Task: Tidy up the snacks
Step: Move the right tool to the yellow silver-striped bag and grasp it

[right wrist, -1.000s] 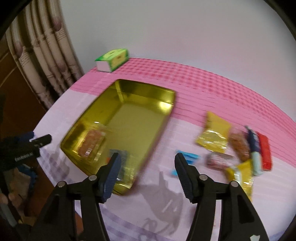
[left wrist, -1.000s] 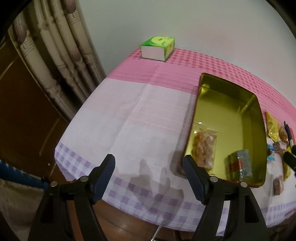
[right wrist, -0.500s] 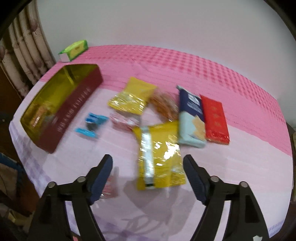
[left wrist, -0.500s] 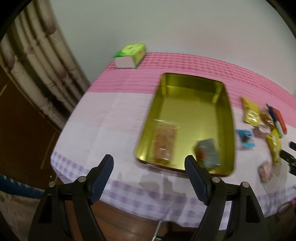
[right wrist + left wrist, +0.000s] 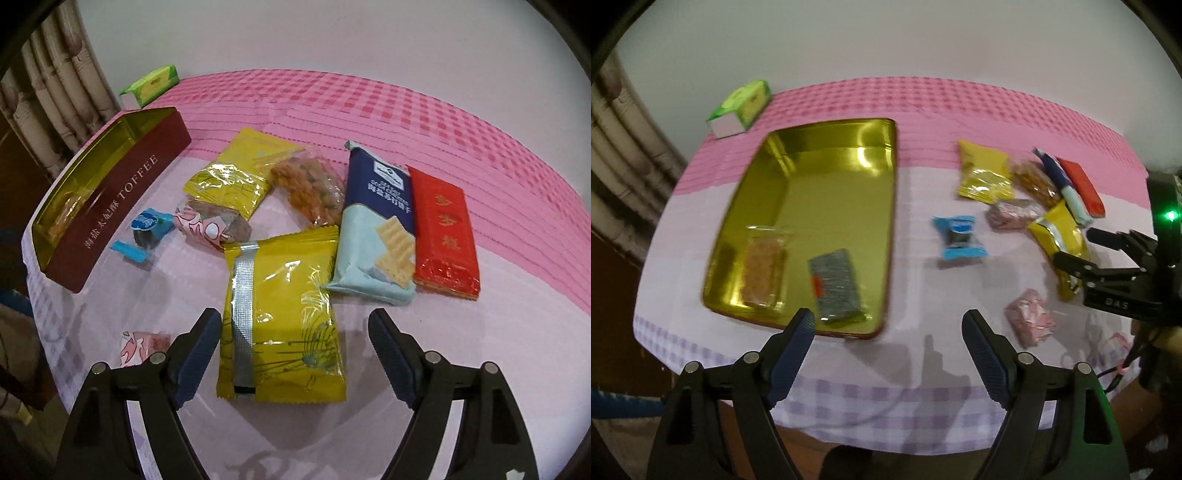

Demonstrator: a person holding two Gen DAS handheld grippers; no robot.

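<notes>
Our right claw stands wide, gripping nothing, with the large yellow foil snack packet lying flat on the worktop between its fingers, untouched. Our left claw is likewise spread and empty above the checked cloth, the gold rectangular toffee tin just beyond its left finger.

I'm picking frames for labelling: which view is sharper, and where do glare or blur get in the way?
Right wrist view is sharper: lettering on the dark red tin's wall reads clearly, with only foil shine on the front yellow packet. Left wrist view is softly smeared, with glare patches on the tin's gold floor.
</notes>
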